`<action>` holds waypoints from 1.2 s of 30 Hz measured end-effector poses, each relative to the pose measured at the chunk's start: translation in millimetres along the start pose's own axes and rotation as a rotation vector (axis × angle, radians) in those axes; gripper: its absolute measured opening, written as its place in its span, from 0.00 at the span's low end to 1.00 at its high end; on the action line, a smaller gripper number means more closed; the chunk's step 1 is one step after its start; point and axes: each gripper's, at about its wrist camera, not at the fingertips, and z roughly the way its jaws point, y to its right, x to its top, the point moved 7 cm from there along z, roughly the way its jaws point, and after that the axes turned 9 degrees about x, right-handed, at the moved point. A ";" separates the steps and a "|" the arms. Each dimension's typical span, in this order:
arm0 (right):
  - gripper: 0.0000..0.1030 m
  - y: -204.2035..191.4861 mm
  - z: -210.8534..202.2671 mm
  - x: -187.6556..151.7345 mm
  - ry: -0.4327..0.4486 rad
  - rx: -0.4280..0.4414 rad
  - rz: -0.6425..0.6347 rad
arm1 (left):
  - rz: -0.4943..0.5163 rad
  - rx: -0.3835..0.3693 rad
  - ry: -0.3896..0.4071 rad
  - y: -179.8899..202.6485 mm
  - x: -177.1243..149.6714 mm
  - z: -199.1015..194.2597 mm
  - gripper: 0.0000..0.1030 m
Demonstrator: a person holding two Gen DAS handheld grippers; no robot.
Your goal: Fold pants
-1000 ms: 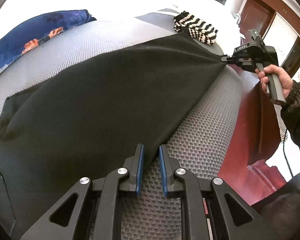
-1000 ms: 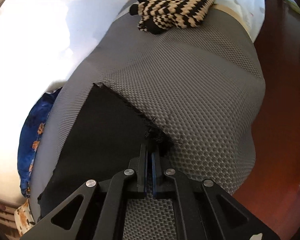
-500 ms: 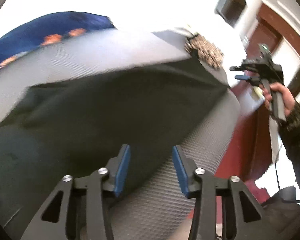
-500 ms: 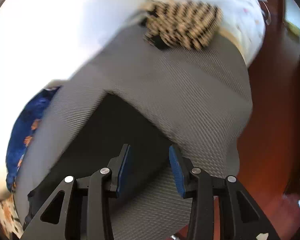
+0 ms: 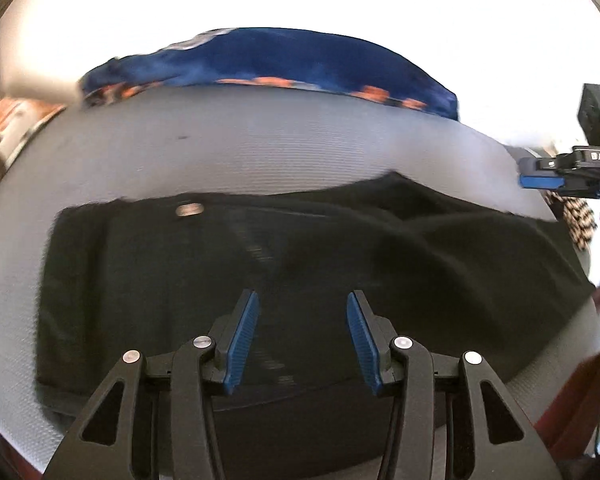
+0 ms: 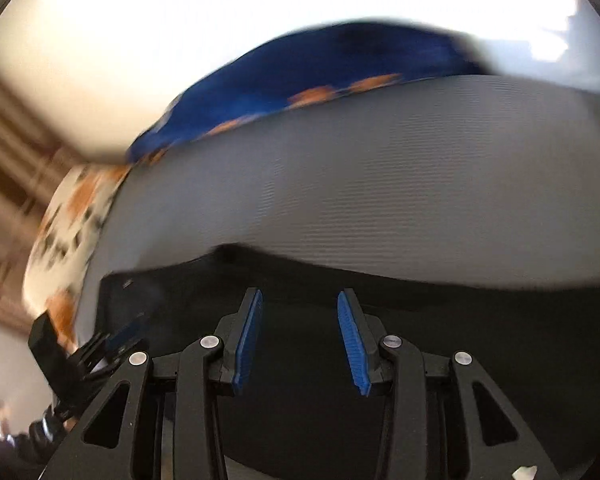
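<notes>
The black pants (image 5: 300,248) lie folded on the grey mesh mat (image 5: 260,152), with a metal button (image 5: 189,209) near the far left edge. My left gripper (image 5: 302,334) is open and empty, hovering over the near part of the pants. My right gripper (image 6: 300,334) is open and empty over the pants (image 6: 340,360) too; it also shows at the right edge of the left wrist view (image 5: 540,172). The left gripper's body shows at the lower left of the right wrist view (image 6: 80,356).
A blue cloth with orange prints (image 5: 276,64) lies beyond the mat's far edge. A black and cream striped knit item (image 5: 578,220) sits at the right. A white and orange patterned sheet (image 6: 68,220) is at the left. Dark red wood (image 5: 572,408) borders the mat's near right.
Both grippers have opened and let go of the pants. Both have swung round to face the blue cloth and now hover over the pants, which lie in a shorter, wider shape.
</notes>
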 end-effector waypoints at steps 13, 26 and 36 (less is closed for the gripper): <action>0.34 -55.0 148.5 28.2 -0.336 0.079 -0.135 | -0.049 -0.024 -0.010 -44.5 -21.7 11.6 0.46; 0.09 -52.1 177.1 38.6 -0.292 0.020 -0.147 | -0.009 -0.048 0.009 -44.7 -24.9 15.1 0.46; 0.32 -58.8 107.4 62.3 -0.114 0.020 -0.115 | 0.099 -0.040 0.059 -12.4 2.1 -11.7 0.52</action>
